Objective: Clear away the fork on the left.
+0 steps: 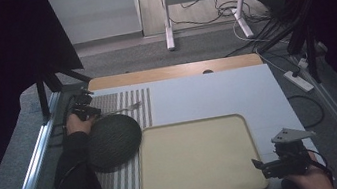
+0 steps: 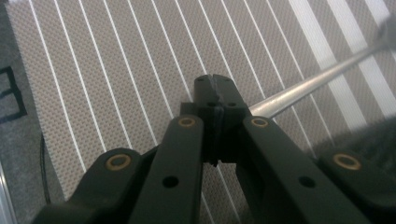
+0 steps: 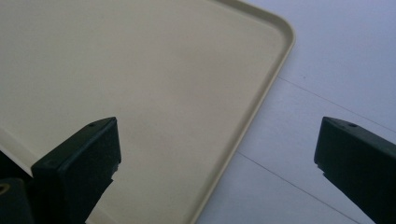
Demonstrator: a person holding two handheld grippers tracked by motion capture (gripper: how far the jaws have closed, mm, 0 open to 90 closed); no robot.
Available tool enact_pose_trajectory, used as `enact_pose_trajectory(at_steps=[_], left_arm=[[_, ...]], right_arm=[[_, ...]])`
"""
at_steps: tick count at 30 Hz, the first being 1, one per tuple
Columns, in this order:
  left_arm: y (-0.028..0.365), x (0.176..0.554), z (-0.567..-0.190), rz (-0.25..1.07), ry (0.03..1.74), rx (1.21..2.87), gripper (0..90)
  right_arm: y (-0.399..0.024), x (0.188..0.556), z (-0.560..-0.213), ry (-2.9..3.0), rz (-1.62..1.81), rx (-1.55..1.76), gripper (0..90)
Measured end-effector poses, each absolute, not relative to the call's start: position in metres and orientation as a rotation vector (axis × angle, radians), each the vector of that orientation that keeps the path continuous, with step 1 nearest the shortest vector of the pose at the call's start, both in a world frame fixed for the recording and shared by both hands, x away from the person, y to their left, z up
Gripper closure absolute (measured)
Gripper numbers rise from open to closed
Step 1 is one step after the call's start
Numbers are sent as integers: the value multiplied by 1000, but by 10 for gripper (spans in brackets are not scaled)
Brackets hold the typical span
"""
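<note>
Left claw (image 2: 215, 93) closed on fork handle (image 2: 299, 91)

Beige tray (image 1: 197, 158); dark round bowl (image 1: 113, 140); striped mat (image 1: 124, 182)

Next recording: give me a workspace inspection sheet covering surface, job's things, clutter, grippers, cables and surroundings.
Surface: pale table top, wooden strip along its far edge; striped placemat at its left.
Job's things: metal fork lying over the placemat, handle clamped at the left gripper; dark round woven mat beside it; beige tray, nothing on it.
Clutter: nothing seen.
Grippers: left shut on the fork's handle; right gripper open, hovering at the tray's near right corner.
Cables: loose cables on the floor beyond the table, power strip to the right.
Surroundings: grey carpet, white stand legs, dark curtains on both sides.
</note>
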State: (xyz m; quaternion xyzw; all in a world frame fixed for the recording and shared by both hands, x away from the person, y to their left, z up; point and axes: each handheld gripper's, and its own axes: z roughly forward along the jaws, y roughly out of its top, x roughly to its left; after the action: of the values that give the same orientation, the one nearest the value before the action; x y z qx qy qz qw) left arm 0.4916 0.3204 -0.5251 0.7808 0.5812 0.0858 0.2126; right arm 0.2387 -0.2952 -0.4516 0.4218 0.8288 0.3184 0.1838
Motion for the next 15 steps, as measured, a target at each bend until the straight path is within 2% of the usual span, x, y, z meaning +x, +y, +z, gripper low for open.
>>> enact_pose_trajectory(at_steps=[8,15], left_arm=[[321,478,-521,127,1565,2236,889],[322,473,-522,134,1581,2222,889]], right_arm=[[-294,238,-452,2342,894,1178,9],[-293,238,-452,2354,887,1165,9]])
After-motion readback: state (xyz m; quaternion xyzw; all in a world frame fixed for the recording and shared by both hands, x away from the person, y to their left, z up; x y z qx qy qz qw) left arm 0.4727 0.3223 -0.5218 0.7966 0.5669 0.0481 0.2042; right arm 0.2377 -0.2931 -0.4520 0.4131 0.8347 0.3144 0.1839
